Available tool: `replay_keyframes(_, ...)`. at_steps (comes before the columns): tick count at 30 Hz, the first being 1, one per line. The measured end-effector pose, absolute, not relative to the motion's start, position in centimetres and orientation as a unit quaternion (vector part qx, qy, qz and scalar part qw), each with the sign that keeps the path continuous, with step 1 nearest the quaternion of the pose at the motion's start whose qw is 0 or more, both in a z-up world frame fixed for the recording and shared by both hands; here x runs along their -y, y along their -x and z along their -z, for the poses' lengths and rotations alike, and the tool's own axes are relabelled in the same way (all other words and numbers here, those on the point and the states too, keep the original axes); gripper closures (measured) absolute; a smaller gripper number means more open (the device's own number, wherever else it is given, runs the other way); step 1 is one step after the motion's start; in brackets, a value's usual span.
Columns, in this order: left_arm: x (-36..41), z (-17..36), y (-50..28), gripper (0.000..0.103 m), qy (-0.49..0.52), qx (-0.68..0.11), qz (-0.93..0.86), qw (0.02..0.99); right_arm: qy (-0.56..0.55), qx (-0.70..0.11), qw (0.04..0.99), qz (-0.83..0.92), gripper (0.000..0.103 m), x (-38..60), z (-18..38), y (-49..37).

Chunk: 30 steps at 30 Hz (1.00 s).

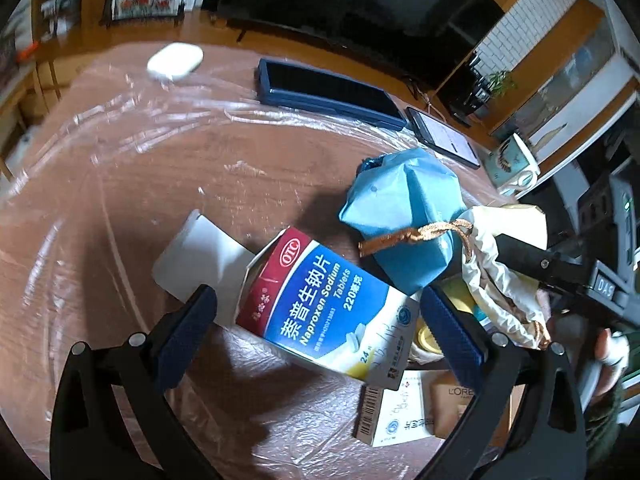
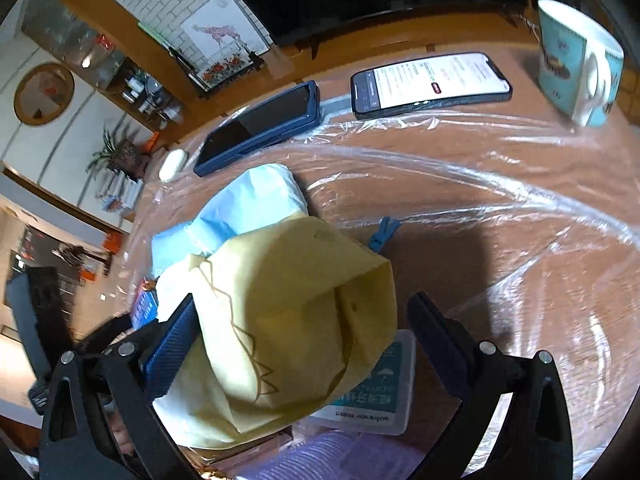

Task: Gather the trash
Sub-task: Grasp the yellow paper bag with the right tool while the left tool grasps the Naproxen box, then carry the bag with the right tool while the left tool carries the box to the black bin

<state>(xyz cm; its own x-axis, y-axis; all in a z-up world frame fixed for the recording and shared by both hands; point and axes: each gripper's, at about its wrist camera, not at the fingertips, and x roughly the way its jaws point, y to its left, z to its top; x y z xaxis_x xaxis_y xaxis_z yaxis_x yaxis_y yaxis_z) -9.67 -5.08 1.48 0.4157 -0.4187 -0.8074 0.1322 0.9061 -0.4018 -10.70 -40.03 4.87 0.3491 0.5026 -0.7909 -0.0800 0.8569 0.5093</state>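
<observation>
In the left wrist view my left gripper (image 1: 318,322) is open, its jaws on either side of a blue and white Naproxen tablet box (image 1: 324,304) with its flap open. The box seems to lie on the plastic-covered table (image 1: 120,200). A blue pouch (image 1: 404,220) lies just beyond it. In the right wrist view my right gripper (image 2: 304,340) is open around a cream-yellow drawstring pouch (image 2: 296,320); the left pad (image 2: 172,344) touches it, the right pad stands apart. The blue pouch (image 2: 240,208) lies behind it. The cream pouch (image 1: 500,264) also shows at the left view's right.
A dark blue cased phone (image 1: 328,94) (image 2: 260,124), a lit phone (image 2: 428,82), a white case (image 1: 176,62) and a teal mug (image 2: 576,64) sit at the far side. Small cartons (image 1: 404,412) and a white packet (image 2: 372,392) lie near the grippers.
</observation>
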Motion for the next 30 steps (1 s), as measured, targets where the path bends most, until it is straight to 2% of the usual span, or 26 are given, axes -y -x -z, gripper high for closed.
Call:
replay_keyframes(12,6.2,-3.3,11.0,0.002,0.053,-0.476,0.19,0.857,-0.174,-0.534,0.804,-0.196,0.005,39.7,-5.4,11.1)
replay_keyframes(18,7.4,-2.4,11.1,0.002,0.0,-0.477,0.194,0.857,-0.173,-0.537,0.801,-0.199,0.006,39.5,-5.2,11.0)
replay_keyframes(21,7.3,-1.7,10.9,0.002,-0.011,-0.482,0.181,0.857,-0.193,-0.538,0.795,-0.204,0.02,40.0,-4.9,10.9)
replay_keyframes(23,7.1,-1.4,10.8,0.002,-0.006,-0.484,0.18,0.856,-0.201,-0.536,0.793,-0.206,0.026,40.3,-4.8,10.8)
replay_keyframes(24,7.0,-1.3,10.7,0.005,-0.006,-0.482,0.179,0.857,-0.202,-0.534,0.794,-0.21,0.031,40.3,-4.9,10.9)
replay_keyframes(26,7.0,-1.3,10.7,0.017,-0.008,-0.482,0.179,0.858,-0.202,-0.527,0.798,-0.213,0.033,40.4,-5.4,11.1)
replay_keyframes(30,6.6,-1.7,10.8,0.02,-0.003,-0.475,0.178,0.862,-0.212,-0.503,0.808,-0.22,0.037,40.6,-6.6,11.5)
